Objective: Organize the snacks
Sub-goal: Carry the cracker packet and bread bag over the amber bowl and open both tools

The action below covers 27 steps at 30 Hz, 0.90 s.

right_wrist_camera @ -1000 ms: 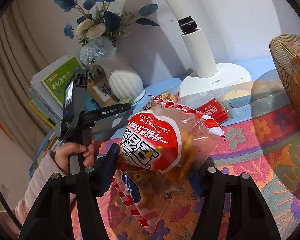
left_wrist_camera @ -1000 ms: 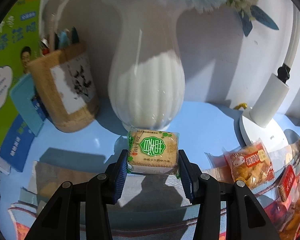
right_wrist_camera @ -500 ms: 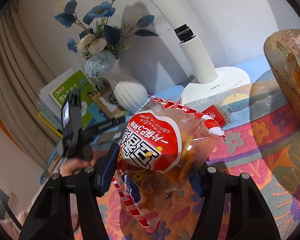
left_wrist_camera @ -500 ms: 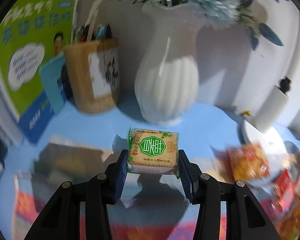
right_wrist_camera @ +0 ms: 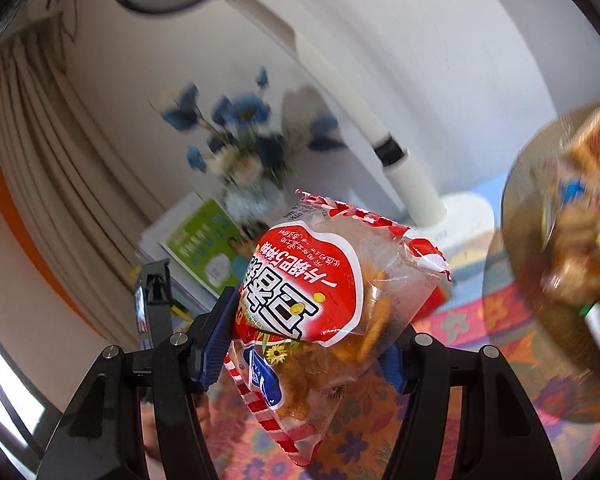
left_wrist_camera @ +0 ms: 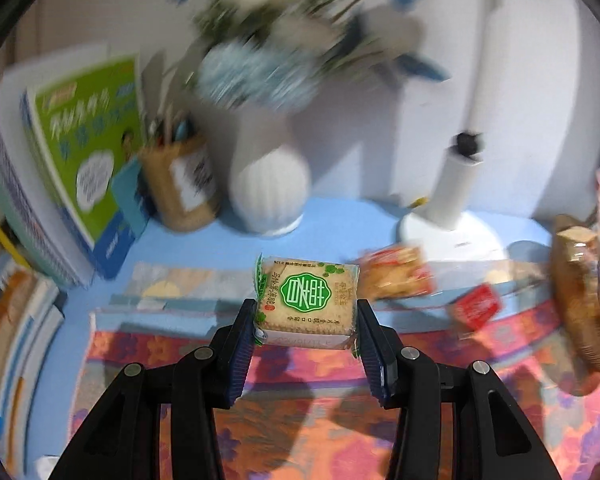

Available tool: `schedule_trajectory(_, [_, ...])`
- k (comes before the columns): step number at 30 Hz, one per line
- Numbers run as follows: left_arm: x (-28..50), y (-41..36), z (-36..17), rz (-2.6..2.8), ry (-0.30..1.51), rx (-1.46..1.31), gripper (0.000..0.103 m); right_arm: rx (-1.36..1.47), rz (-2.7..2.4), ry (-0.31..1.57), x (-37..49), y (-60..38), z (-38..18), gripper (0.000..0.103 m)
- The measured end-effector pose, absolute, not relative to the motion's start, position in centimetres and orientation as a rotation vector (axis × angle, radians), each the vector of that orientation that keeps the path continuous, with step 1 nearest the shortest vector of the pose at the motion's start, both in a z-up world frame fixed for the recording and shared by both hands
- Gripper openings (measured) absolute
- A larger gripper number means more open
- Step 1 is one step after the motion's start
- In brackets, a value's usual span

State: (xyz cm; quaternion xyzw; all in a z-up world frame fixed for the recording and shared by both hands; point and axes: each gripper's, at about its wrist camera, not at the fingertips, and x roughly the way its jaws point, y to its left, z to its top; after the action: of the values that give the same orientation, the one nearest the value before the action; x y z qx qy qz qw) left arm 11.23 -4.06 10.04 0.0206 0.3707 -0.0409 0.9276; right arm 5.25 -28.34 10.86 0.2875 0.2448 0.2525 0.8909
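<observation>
The left gripper (left_wrist_camera: pixel 306 316) has its jaws pinching a square cracker pack (left_wrist_camera: pixel 307 300) by its two side edges, held clear above the flowered cloth (left_wrist_camera: pixel 300 420) on the counter. The right gripper (right_wrist_camera: pixel 306 344) has its jaws clamped on a red-and-clear snack bag (right_wrist_camera: pixel 332 304), which bulges and hangs below the pads. The wicker basket (right_wrist_camera: pixel 520 240), already holding snacks, sits at three o'clock in the right view. Loose packets (left_wrist_camera: pixel 396 276) lie at two o'clock in the left view, near the lamp base (left_wrist_camera: pixel 452 232). I judge the soft bag could slide out of its pinch, and the vase (left_wrist_camera: pixel 270 196) at twelve o'clock could be knocked by a careless swing.
</observation>
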Motion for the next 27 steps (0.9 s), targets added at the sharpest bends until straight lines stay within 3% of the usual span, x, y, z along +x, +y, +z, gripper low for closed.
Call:
schedule_trajectory(13, [8.2, -18.1, 18.8, -0.345, 0.655, 0.092, 0.047, 0.547, 0.374, 0.424, 5.7, -41.1, 20.4, 0.062])
schedule_trajectory(26, [7.0, -32.5, 16.2, -0.668, 0.749, 0.247, 0.047, 0.603, 0.243, 0.51, 6.9, -50.8, 18.7, 0.064])
schedule_trajectory(27, [7.0, -32.8, 15.6, -0.691, 0.76, 0.261, 0.054, 0.603, 0.246, 0.527, 7.2, -50.7, 18.4, 0.068])
